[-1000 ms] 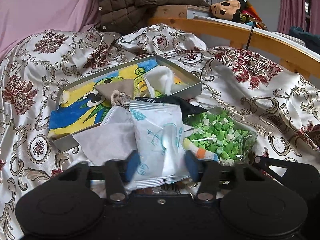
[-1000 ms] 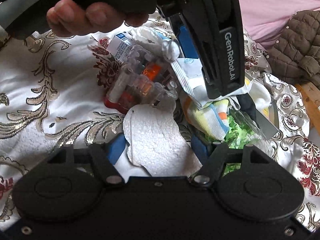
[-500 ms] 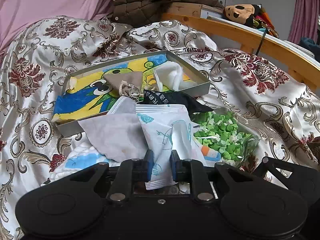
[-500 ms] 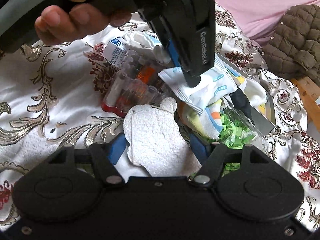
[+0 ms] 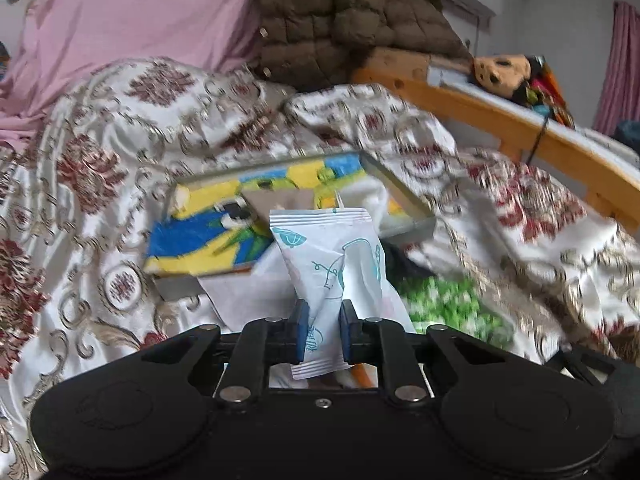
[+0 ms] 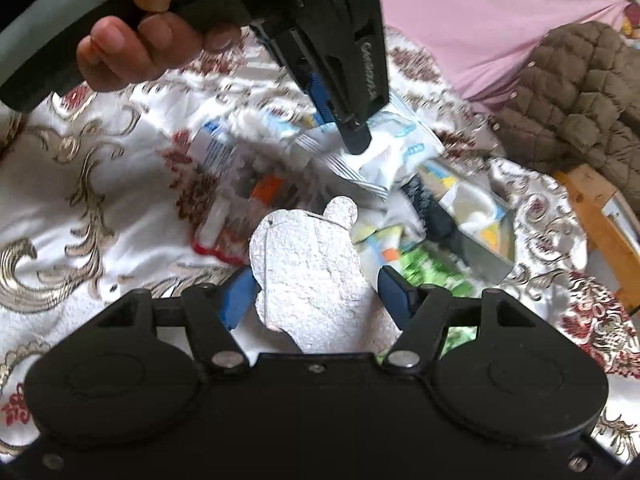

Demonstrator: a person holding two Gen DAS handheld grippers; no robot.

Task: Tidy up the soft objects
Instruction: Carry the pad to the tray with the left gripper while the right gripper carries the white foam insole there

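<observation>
Both grippers hold soft things above the bed.
The left gripper [image 5: 323, 334] pinches a white packet [image 5: 336, 264], lifted before the tray [image 5: 404, 200]; the right gripper [image 6: 316, 296], jaws half spread, grips a white bear-shaped pad [image 6: 310, 276] over the bedspread [image 6: 80, 200].
</observation>
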